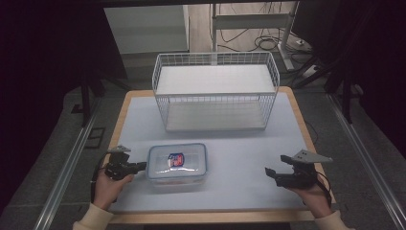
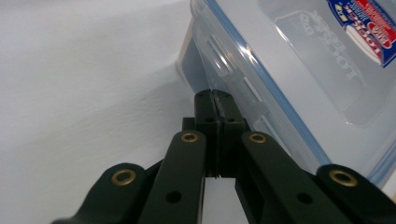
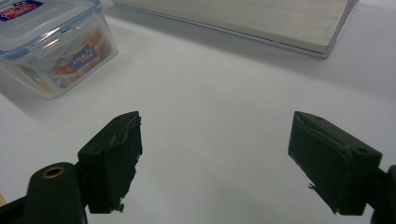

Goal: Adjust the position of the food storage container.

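The left tongs [image 1: 142,166] are pressed fully together with nothing between the jaws, their tips right up against the left short side of the clear rectangular plastic food box with a blue-rimmed snap lid [image 1: 177,165]. In the left gripper view the closed tips [image 2: 215,105] meet the box [image 2: 299,70] at the lid's side latch; they look to be touching it, though the angle makes contact hard to confirm. A red and blue label [image 2: 362,28] sits on the lid, beyond and to the right of those tips.

The right tongs [image 1: 269,173] stand wide open and hold nothing, resting low over the pale blue-grey mat that covers the wooden counter [image 1: 239,143]. In the right gripper view the two black jaws [image 3: 215,161] spread apart over bare mat, with the food box [image 3: 51,46] well ahead and to their left, coloured packets showing through its wall.

Past both tongs, at the far side of the counter, stands a white wire basket with a white board laid on its top [image 1: 215,91], well apart from the box.
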`<state>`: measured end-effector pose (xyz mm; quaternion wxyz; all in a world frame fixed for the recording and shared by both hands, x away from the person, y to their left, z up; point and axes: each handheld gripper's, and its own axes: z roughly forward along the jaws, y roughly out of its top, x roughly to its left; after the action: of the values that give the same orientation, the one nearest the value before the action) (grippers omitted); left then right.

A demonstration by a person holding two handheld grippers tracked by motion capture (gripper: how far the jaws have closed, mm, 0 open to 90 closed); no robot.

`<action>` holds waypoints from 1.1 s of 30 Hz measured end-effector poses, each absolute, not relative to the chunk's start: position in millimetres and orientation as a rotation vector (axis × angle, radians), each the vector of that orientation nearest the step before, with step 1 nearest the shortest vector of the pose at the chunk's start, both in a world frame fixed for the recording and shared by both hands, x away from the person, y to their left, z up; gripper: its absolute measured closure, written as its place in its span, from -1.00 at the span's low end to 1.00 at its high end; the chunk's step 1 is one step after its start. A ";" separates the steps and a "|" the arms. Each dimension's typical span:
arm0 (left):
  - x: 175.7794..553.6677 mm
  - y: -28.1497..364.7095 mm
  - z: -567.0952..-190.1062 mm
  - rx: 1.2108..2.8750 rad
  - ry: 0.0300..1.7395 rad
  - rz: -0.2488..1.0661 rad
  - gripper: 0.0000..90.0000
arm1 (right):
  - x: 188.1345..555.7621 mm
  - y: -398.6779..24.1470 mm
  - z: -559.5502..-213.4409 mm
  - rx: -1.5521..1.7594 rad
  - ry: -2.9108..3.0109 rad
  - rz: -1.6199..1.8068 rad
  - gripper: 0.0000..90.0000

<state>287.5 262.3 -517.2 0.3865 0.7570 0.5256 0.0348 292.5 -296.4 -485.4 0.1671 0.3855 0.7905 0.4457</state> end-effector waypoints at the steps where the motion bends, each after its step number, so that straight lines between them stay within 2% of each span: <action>1: 288.3 260.5 -517.1 1.930 1.335 0.090 1.00 | 292.3 -296.3 -485.0 1.096 2.250 1.268 -0.61; 33: 313.8 166.5 -513.0 2.003 1.199 0.026 1.00 | 292.7 -293.9 -484.4 1.117 2.250 1.295 -0.61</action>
<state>313.8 166.5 -513.0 0.3927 0.7889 0.4725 0.0104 292.7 -293.9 -484.4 0.1573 0.3902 0.7862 0.4526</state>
